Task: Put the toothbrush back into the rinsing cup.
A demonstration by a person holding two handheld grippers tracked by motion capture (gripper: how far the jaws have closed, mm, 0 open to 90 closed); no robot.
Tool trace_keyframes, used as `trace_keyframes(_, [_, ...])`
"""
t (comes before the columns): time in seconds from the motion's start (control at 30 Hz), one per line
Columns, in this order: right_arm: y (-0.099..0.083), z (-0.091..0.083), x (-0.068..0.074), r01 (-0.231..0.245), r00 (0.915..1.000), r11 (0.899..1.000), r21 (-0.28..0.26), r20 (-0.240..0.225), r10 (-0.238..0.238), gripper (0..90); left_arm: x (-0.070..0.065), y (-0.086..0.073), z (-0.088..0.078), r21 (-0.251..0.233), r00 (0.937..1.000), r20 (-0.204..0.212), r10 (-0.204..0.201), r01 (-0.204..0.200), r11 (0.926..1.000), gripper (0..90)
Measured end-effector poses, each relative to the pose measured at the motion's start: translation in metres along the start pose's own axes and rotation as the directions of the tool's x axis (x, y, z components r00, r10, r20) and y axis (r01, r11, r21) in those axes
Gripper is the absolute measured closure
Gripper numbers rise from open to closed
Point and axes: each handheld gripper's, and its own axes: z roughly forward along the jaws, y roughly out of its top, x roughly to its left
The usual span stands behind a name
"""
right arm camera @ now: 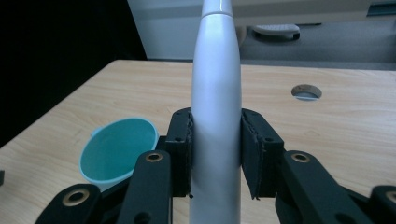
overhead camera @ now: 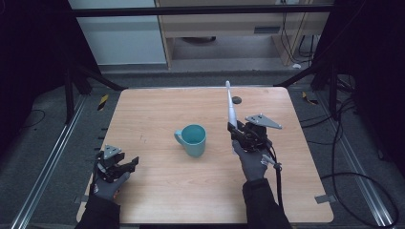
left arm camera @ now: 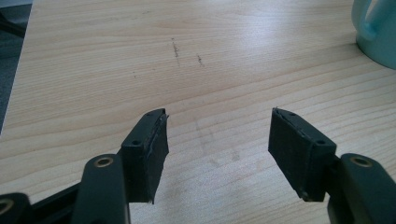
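A teal mug (overhead camera: 193,140) stands upright near the middle of the wooden table (overhead camera: 157,107), handle to the left. My right gripper (overhead camera: 237,128) is just right of the mug, shut on a white tapered handle (overhead camera: 231,106) like an electric toothbrush, which points up and away. In the right gripper view the white handle (right arm camera: 215,116) is clamped between both pads, and the mug (right arm camera: 119,150) sits open-mouthed at lower left. My left gripper (overhead camera: 133,162) rests low at the table's front left, open and holding nothing. In the left gripper view the mug (left arm camera: 377,30) shows at the upper right corner.
A small round hole (overhead camera: 237,99) lies in the table near its far edge, behind the white handle. Black cables (overhead camera: 344,143) run over the floor to the right. A pale cabinet (overhead camera: 229,21) stands beyond the table.
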Motion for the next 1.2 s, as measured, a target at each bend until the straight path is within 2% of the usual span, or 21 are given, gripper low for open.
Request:
trace_keyframes(0.13, [0.000, 0.005, 0.008, 0.012, 0.9999, 0.999, -0.029, 0.008, -0.012, 66.4, 0.000, 0.000, 0.000, 0.001, 1.0000, 0.000, 0.000, 0.000, 1.0000, 36.8])
trace_keyframes(0.37, [0.002, 0.013, 0.019, -0.017, 0.9998, 0.997, -0.078, -0.010, 0.016, 66.3, 0.000, 0.000, 0.000, 0.000, 1.0000, 0.001, 0.000, 0.000, 1.0000, 36.8])
trace_keyframes(0.53, [0.003, 0.017, 0.027, -0.035, 0.9994, 0.991, -0.125, -0.005, 0.035, 66.4, 0.000, 0.000, 0.000, -0.001, 1.0000, 0.001, -0.001, 0.001, 1.0000, 36.8])
trace_keyframes(0.73, [0.007, 0.026, 0.038, -0.034, 0.9994, 0.985, -0.172, -0.001, 0.034, 66.3, 0.000, 0.000, 0.000, -0.001, 1.0000, 0.001, -0.002, 0.002, 1.0000, 36.8])
trace_keyframes(1.1, [0.012, 0.049, 0.068, -0.030, 0.9996, 0.975, -0.220, -0.004, 0.029, 66.3, 0.001, -0.001, 0.000, -0.003, 1.0000, 0.002, -0.007, 0.007, 1.0000, 36.8])
trace_keyframes(1.2, [0.011, 0.056, 0.074, -0.043, 0.9991, 0.974, -0.224, -0.017, 0.040, 66.3, 0.001, -0.001, 0.000, -0.002, 1.0000, 0.003, -0.006, 0.006, 1.0000, 36.9])
